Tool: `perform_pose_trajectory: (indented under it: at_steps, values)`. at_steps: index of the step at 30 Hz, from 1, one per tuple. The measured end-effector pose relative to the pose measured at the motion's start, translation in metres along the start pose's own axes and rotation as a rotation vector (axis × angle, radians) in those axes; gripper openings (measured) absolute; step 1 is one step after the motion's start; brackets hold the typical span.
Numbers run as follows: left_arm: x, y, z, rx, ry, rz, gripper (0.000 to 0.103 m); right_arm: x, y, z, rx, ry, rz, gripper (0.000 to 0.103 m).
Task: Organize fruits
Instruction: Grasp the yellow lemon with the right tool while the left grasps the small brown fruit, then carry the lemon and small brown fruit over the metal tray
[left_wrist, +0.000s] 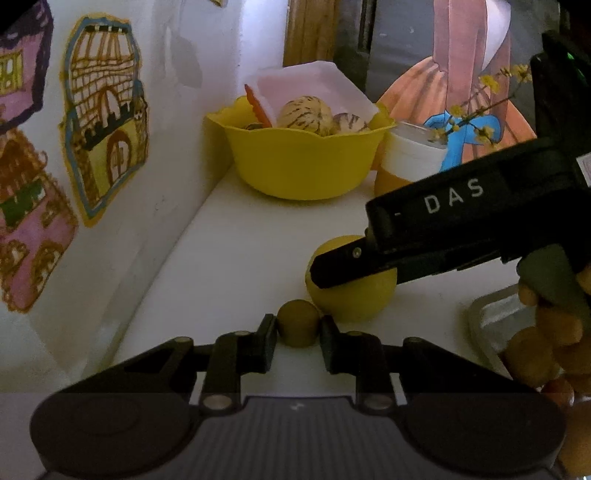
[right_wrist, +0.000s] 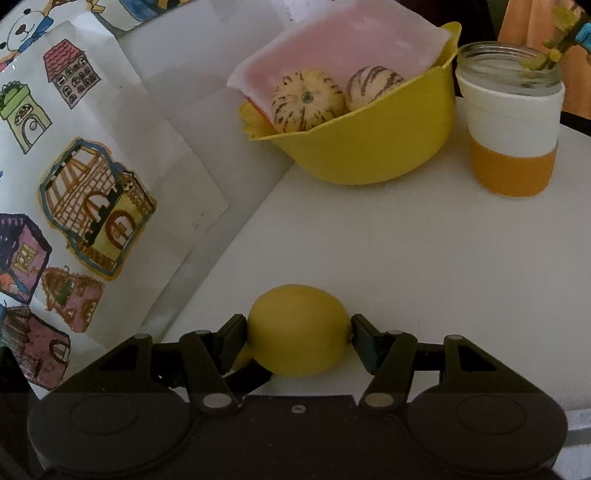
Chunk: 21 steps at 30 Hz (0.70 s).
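Note:
In the left wrist view, my left gripper (left_wrist: 298, 334) is shut on a small olive-yellow fruit (left_wrist: 298, 322) held low over the white table (left_wrist: 236, 251). Just beyond it a yellow lemon (left_wrist: 351, 299) is pinched by my right gripper, whose black "DAS" body (left_wrist: 454, 218) reaches in from the right. The right wrist view shows my right gripper (right_wrist: 299, 341) shut on the lemon (right_wrist: 299, 328), one finger on each end. At the back stands a yellow bowl (left_wrist: 303, 162) (right_wrist: 369, 147) holding two striped round fruits (right_wrist: 306, 101) and a pink-white liner (right_wrist: 332, 44).
A glass jar with white and orange bands (right_wrist: 513, 136) (left_wrist: 410, 158) stands right of the bowl. A wall with house drawings (left_wrist: 107, 122) runs along the left. At the right edge a clear tray (left_wrist: 487, 314) holds several orange fruits (left_wrist: 532, 350).

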<state>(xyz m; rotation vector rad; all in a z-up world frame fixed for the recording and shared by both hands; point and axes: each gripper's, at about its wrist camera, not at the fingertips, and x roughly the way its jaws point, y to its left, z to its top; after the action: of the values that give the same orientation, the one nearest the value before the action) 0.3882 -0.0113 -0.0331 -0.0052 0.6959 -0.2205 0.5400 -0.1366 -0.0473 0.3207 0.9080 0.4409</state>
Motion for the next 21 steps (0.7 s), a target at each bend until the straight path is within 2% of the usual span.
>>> perform_pose_trajectory:
  at_steps: [7, 13, 21]
  values:
    - [-0.01, 0.001, -0.006, -0.022, 0.007, 0.033, 0.028, -0.01, -0.005, -0.008, 0.013, 0.005, 0.009, 0.063]
    - [-0.02, 0.003, -0.013, -0.048, 0.013, 0.033, 0.028, -0.019, -0.009, -0.016, 0.038, 0.005, 0.041, 0.063]
    - [-0.036, -0.002, -0.014, -0.066, 0.0, 0.029, 0.028, -0.05, -0.006, -0.03, 0.041, -0.018, 0.083, 0.063]
